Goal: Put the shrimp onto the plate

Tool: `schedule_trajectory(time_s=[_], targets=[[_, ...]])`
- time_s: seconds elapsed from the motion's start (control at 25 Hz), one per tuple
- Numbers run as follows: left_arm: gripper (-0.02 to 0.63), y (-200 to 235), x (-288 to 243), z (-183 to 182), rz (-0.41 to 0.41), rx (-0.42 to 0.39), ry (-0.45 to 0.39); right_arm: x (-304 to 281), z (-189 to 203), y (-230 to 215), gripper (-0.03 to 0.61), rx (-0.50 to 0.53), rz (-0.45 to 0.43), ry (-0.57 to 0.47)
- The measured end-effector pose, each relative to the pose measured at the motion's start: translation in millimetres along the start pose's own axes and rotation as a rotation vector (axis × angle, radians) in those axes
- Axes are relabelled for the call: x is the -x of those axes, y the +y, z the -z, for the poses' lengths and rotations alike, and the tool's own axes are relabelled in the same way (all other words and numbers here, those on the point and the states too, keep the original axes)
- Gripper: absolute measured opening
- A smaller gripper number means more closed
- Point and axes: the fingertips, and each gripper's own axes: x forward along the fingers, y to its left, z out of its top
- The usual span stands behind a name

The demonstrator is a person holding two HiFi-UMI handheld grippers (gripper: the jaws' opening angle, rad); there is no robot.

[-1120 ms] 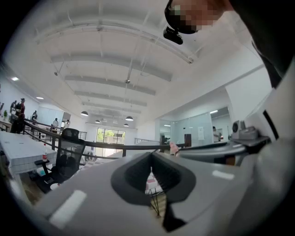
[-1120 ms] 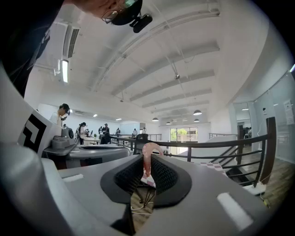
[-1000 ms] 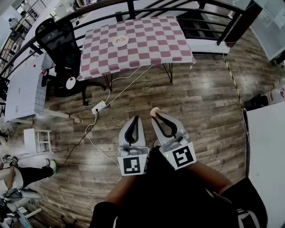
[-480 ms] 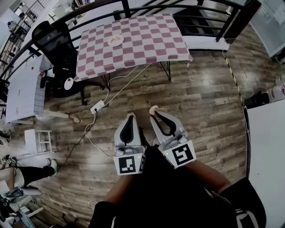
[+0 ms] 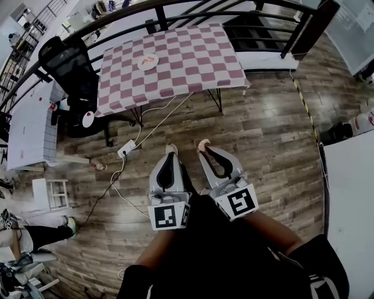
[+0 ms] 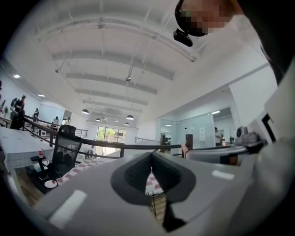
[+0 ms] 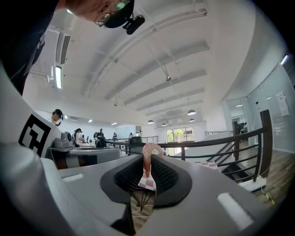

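**Shrimp picked up, plate a long way off**

The right gripper (image 7: 147, 159) pinches the shrimp (image 5: 203, 143) between the tips of its fingers (image 7: 207, 193). The shrimp is up in the air over the floor (image 5: 263, 134), not on the plate. The left gripper (image 5: 170, 151) holds nothing, and its fingers are pressed together.

So the picking-up part looks done. What is left is to carry the shrimp over to the tabletop (image 5: 193, 55), which is well apart from both grippers, and set it down on the plate (image 5: 153, 66). The plate sits near the far left side of the tabletop. Something small and orange lies on it already, but it is too small to tell what it is.

The shrimp is pink and thin and curls over like a hook. I think it is soft and a bit bendy. The fingers are smooth and grey, with black bumpy pads (image 7: 166, 177) on the inside. The plate is round and white. A cloth with pink and white squares covers the tabletop. The floor is dark wood boards, shiny in spots. A black rail (image 5: 161, 14) runs behind the tabletop.
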Motion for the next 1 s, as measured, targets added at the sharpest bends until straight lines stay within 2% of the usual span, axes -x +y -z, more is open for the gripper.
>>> schedule_trajectory(time_s=[0.4, 0.6, 0.68, 0.84, 1.0], targets=[[0.009, 25.6, -66.3, 0.3, 0.019, -0.017, 0.006, -58.4, -3.5, -36.1, 0.051, 0.018, 0.019, 0.002], [0.009, 49.8, -115.1, 19.9, 0.051, 0.006, 0.060, -107.7, 10.3, -51.3, 0.051, 0.028, 0.030, 0.053], [0.009, 64.5, -137.7, 23.9, 0.061, 0.018, 0.083, -132.5, 13.5, -58.6, 0.051, 0.012, 0.037, 0.075], [0.009, 106.2, -188.8, 22.8, 0.070, 0.003, 0.062, -192.2, 13.2, -70.9, 0.051, 0.008, 0.044, 0.105], [0.009, 147.6, -244.6, 20.6, 0.090, 0.018, 0.104, -261.8, 11.2, -86.5, 0.051, 0.001, 0.046, 0.130]])
